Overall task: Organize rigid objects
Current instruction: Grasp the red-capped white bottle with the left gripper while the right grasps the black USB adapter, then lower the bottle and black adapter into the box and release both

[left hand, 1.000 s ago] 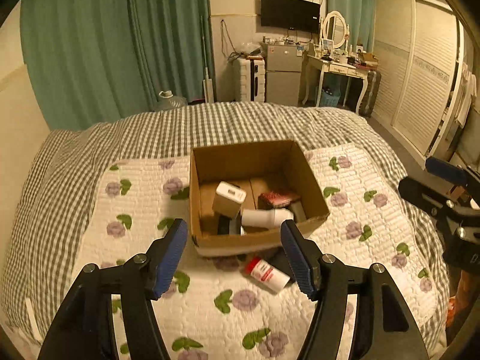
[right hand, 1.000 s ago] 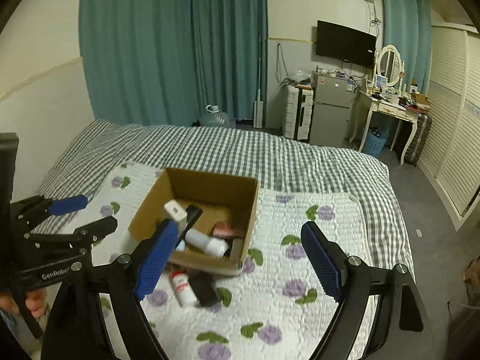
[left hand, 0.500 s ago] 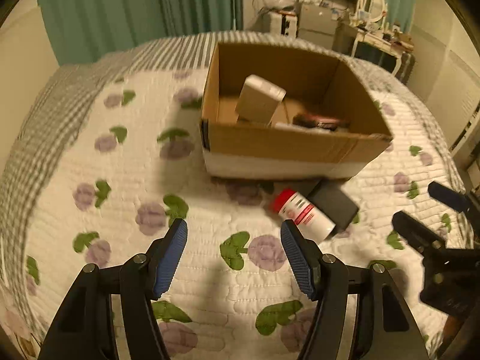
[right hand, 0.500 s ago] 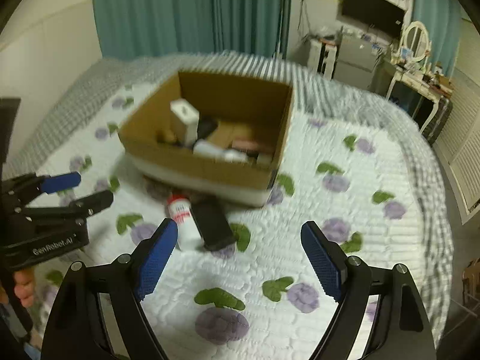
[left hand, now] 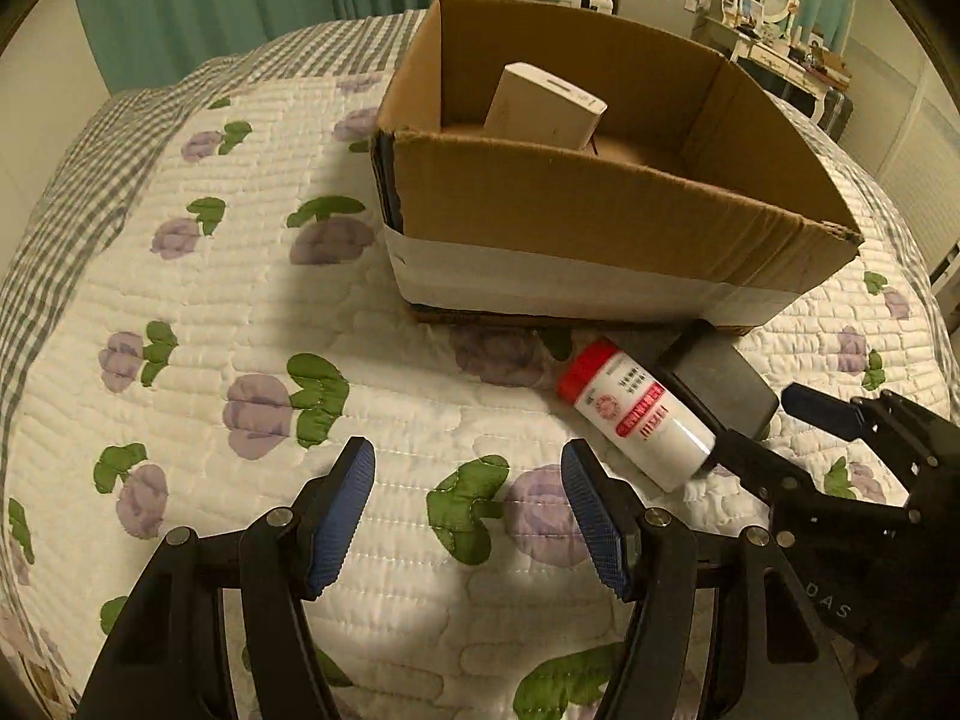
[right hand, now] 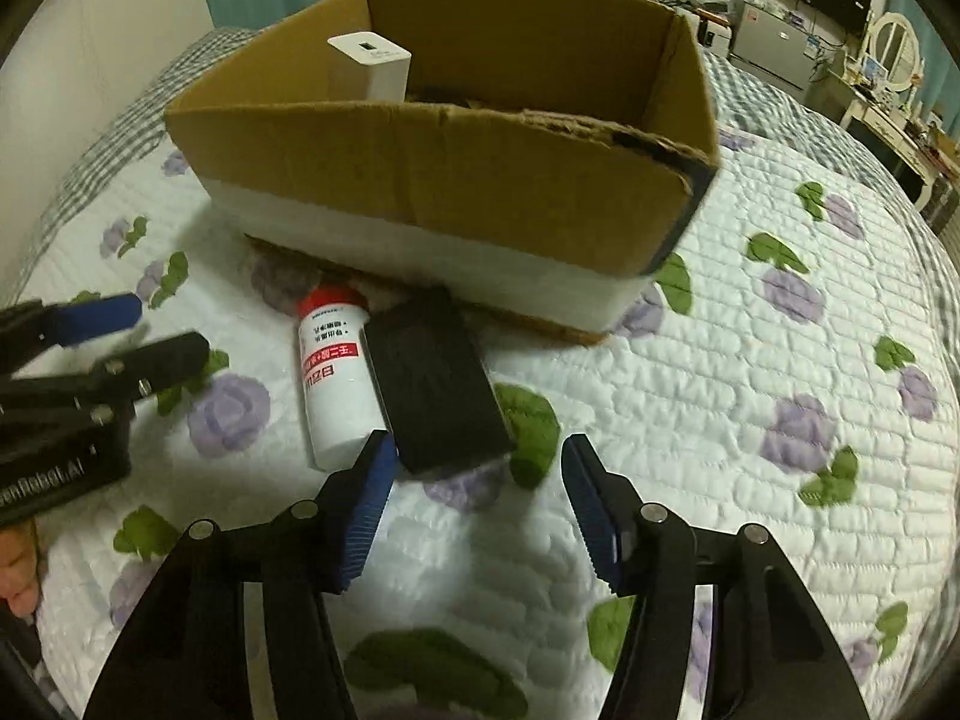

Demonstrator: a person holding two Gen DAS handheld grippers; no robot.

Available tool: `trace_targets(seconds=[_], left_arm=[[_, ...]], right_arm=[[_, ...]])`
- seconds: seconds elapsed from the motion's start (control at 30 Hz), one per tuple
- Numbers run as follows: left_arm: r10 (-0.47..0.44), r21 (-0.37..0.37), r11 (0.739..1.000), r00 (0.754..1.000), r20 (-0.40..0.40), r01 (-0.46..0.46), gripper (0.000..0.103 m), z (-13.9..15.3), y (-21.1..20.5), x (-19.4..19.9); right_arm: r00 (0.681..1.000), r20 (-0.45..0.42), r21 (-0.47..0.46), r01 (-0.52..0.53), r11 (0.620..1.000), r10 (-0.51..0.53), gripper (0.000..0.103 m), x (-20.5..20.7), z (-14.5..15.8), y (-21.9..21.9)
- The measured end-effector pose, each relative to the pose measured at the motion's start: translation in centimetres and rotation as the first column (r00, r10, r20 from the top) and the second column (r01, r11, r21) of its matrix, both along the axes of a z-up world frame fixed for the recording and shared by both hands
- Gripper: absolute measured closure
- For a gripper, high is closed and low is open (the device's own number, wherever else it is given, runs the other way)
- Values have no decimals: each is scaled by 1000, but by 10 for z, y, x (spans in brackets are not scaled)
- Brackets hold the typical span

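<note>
While my right gripper [right hand: 477, 483] hangs just short of the black rectangular case [right hand: 435, 393], its jaws have just been closing yet stand apart, with nothing pinched between the blue pads and only the case's near end just ahead of the gap. My left gripper [left hand: 468, 489] is spread as well, over bare floral quilt [left hand: 240, 276], with nothing between its fingers. The cardboard box [right hand: 444, 168] sits on that quilt. A white pill bottle with a red cap [right hand: 333, 375] lies on its side just in front of the box, cap end nearest the box wall, and the black case lies alongside it, touching. Inside the box a white charger block [left hand: 543, 108] leans upright near the back wall. A person's fingers [right hand: 18, 576] show beneath the left gripper's body.
</note>
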State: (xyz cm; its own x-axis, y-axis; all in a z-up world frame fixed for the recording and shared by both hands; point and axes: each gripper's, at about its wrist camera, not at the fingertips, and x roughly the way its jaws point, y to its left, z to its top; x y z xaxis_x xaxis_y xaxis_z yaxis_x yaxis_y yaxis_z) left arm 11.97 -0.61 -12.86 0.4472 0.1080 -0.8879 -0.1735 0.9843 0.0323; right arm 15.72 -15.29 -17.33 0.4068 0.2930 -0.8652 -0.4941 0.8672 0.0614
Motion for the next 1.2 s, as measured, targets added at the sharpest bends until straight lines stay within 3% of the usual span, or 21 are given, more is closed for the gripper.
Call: trace_targets(seconds=[0.17,0.2,0.33,0.47,0.57,0.7,0.77,0.93,1.2], left_arm=[[-3,12,1000,1000,-13,3,36,-2,-3,4],[-5,16,1000,1000,-12,5,36,-2,-4,4],[-15,9,1000,1000,-9,15,36,5,-13,5],[-61,-18,998,998,-4,60,35,8,-31,8],[-74,-36,997,997,-11,73,36,4,-46,14],[-41,-70,997,999,-24,39,36,-4,-56,27],[-12,-43,999,1000,-25,11,35,-9,-60,34],[47,-20,999,999,-7,-47,35,-21,-60,45],[54,-43,998,998,-32,-55,36,-45,-61,59]], right_arm=[[1000,-22,-17,-19,1000,18,47,12,-13,11],[999,-33,-18,-21,1000,21,54,14,-16,13],[999,-14,-13,-35,999,35,56,9,-13,12],[999,38,11,29,1000,-30,58,-9,-1,-9],[987,70,34,145,989,-147,59,-22,8,-41],[964,72,45,252,967,-255,59,-28,8,-69],[958,55,67,278,958,-282,59,-26,5,-77],[957,57,64,279,958,-283,59,-24,4,-76],[959,32,71,278,958,-281,59,-23,-5,-73]])
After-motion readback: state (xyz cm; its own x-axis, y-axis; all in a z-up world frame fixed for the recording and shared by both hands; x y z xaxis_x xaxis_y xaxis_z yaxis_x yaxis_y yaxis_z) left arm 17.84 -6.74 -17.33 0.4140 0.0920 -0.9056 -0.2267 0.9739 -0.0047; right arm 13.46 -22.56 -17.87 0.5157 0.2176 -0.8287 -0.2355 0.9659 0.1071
